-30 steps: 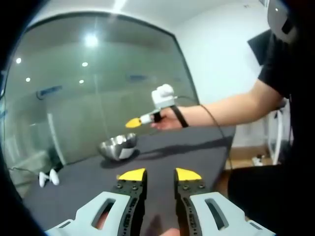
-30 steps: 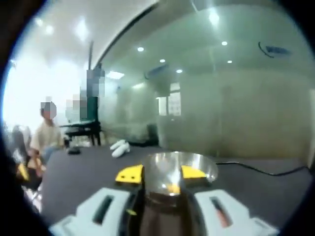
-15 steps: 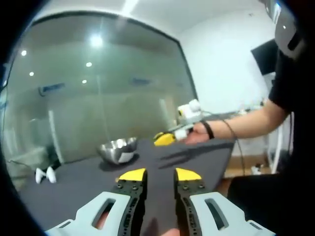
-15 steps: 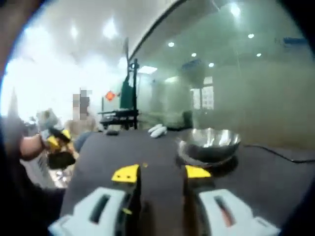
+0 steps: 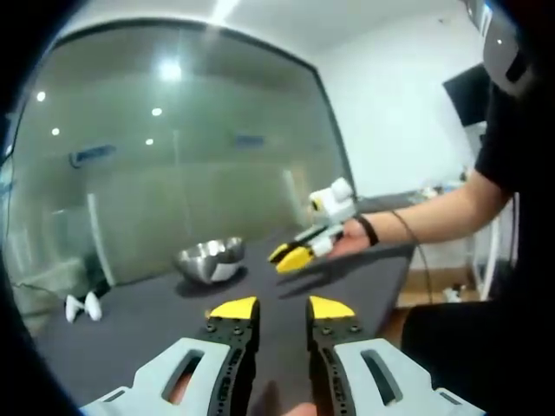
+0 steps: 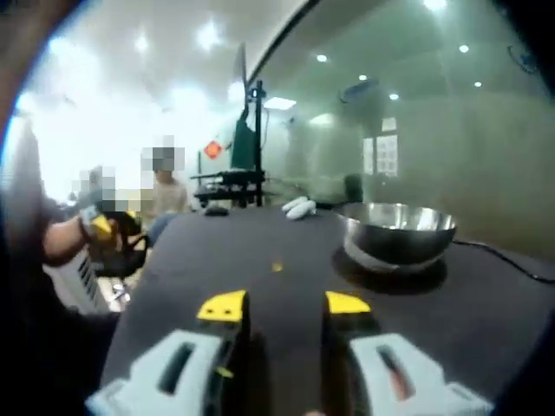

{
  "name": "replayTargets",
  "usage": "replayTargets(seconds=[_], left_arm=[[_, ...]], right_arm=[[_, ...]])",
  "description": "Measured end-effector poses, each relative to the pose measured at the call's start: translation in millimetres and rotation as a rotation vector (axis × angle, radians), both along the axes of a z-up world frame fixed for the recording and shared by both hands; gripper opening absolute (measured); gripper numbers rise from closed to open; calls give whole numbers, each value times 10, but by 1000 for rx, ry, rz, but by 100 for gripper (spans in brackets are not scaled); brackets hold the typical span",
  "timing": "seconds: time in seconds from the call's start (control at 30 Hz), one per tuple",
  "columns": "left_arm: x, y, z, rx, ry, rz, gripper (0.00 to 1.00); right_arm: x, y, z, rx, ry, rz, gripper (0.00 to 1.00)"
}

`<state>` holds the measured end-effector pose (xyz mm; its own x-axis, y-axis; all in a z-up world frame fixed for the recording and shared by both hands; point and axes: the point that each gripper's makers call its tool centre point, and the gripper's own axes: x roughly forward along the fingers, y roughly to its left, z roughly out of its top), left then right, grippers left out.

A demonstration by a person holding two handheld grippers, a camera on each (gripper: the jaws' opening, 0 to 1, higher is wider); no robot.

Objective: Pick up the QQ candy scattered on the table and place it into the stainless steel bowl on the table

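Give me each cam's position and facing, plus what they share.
Left gripper view: rides the left tool, faces across the dark table toward the bowl and glass wall; the right tool and person's forearm enter from the right.
Right gripper view: rides the right tool, low over the table, bowl ahead right, a candy ahead; left tool at left.
Shared: table, bowl.

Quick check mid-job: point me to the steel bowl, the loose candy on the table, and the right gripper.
stainless steel bowl (image 6: 399, 236): right gripper view, on its outer wall.
QQ candy (image 6: 277, 267): right gripper view, middle of the small yellow piece.
right gripper (image 6: 284, 304): right gripper view, midway between its yellow tips.
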<state>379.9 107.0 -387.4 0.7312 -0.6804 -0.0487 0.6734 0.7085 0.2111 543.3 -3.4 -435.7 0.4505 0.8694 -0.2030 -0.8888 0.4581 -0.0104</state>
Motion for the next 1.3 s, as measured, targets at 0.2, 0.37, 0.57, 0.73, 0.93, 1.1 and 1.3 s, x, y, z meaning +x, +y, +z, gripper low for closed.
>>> replayTargets(seconds=[0.2,0.37,0.57,0.73,0.93,1.1,1.3], left_arm=[[12,36,10,-14,5,10,23],[21,67,11,-27,6,18,23],[27,85,-10,-24,11,17,23],[67,162,-16,-38,17,42,23],[94,236,-23,-50,23,67,23],[101,277,-8,-54,26,72,23],[56,266,-24,-49,25,64,23]], right_arm=[[141,144,-196,-59,8,7,32],[280,267,-228,-60,14,4,30],[361,512,-318,-123,11,59,32],[410,688,-346,-126,37,82,32],[404,959,-369,-163,27,115,32],[351,1130,-420,-169,34,140,32],[409,1201,-459,-156,52,145,32]])
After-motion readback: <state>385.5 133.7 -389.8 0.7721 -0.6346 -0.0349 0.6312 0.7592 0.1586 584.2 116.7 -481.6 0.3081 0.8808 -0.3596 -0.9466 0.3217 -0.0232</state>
